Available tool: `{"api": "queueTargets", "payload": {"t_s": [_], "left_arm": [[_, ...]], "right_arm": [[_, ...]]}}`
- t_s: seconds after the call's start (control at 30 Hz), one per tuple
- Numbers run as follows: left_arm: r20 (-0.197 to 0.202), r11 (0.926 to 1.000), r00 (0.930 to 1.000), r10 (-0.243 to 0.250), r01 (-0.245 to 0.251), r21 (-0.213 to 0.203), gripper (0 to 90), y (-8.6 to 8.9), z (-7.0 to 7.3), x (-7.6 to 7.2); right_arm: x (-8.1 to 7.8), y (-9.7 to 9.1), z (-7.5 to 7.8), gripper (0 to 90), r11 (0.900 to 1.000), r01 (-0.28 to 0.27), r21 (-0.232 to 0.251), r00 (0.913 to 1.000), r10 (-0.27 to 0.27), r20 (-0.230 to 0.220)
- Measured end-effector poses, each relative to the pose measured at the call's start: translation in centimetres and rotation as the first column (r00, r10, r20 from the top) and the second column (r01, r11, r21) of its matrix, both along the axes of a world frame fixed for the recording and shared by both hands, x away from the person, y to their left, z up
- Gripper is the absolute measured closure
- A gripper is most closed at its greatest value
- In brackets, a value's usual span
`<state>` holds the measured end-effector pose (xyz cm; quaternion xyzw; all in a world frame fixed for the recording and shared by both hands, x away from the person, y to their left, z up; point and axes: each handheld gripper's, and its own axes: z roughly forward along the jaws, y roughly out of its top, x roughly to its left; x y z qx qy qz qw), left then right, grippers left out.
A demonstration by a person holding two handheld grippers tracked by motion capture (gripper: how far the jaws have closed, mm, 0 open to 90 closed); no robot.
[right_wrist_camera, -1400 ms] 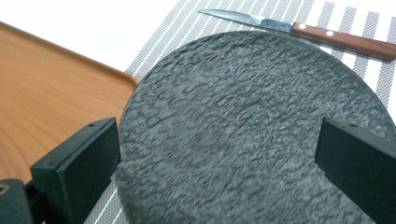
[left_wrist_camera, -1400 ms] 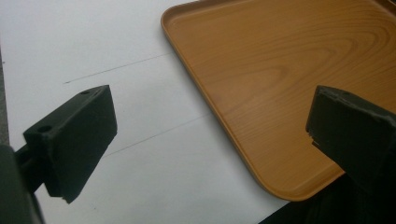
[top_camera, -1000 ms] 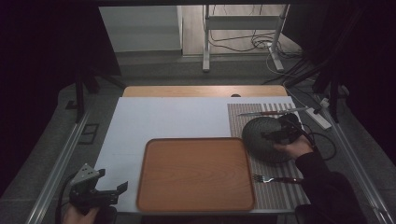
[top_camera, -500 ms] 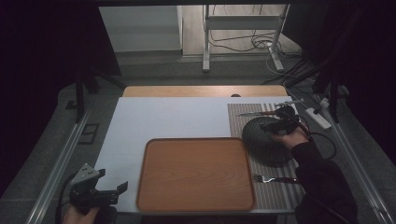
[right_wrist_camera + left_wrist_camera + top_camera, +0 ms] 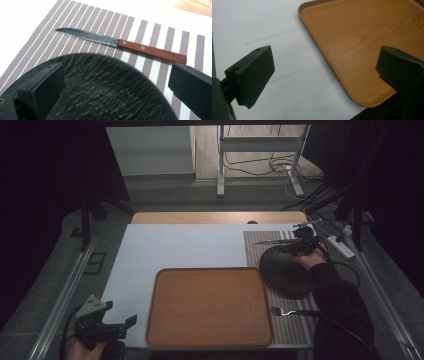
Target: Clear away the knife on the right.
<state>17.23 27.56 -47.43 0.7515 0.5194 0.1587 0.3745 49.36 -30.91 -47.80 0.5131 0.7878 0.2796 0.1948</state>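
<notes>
High view: a wooden tray [image 5: 210, 306] lies on the white table [image 5: 170, 247], a little toward 6 o'clock from the middle. At 3 o'clock of the tray, a striped placemat [image 5: 255, 242] carries a dark round plate [image 5: 282, 270], a knife [image 5: 272, 241] at 12 o'clock of the plate, and a fork [image 5: 292, 311] at 6 o'clock of it. The right gripper [image 5: 305, 244] hangs over the plate's 1 o'clock rim, just beside the knife; here I cannot tell how its jaws stand. The left gripper [image 5: 107, 325] sits at 8 o'clock off the table's near corner, jaws apart.

Left gripper view: the two black jaws stand wide apart with nothing between them, above the white table [image 5: 274, 62] and the tray's [image 5: 367, 42] rounded near corner.

Right gripper view: the jaws are spread wide, holding nothing, over the speckled dark plate [image 5: 105, 90]. At 12 o'clock of the plate the knife [image 5: 120, 43] lies flat on the placemat [image 5: 150, 27], with a brown riveted handle, just apart from the plate's rim.
</notes>
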Motion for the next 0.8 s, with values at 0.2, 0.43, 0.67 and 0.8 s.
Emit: {"api": "queueTargets", "payload": {"t_s": [0.2,0.43,0.67,0.8], "left_arm": [[-0.001,1.0000,1.0000,-0.001,0.001,0.004,2.8,0.0,0.0,0.0],[-0.002,1.0000,1.0000,0.000,0.000,0.003,2.8,0.0,0.0,0.0],[-0.003,1.0000,1.0000,-0.001,0.001,0.003,2.8,0.0,0.0,0.0],[-0.003,1.0000,1.0000,-0.001,0.001,0.004,2.8,-0.1,0.0,0.0]], "right_arm": [[1.5,-0.5,-0.3,0.7,0.9994,0.034,0.001,0.9994,-0.034,0.001],[3.0,-1.2,-0.7,1.5,0.9979,0.065,0.001,0.9979,-0.065,0.000],[4.0,-2.1,-1.1,24.0,0.9975,0.068,-0.022,0.9976,-0.068,-0.011],[4.3,-2.4,-1.1,40.3,0.9986,0.050,-0.013,0.9984,-0.051,-0.026]]}}
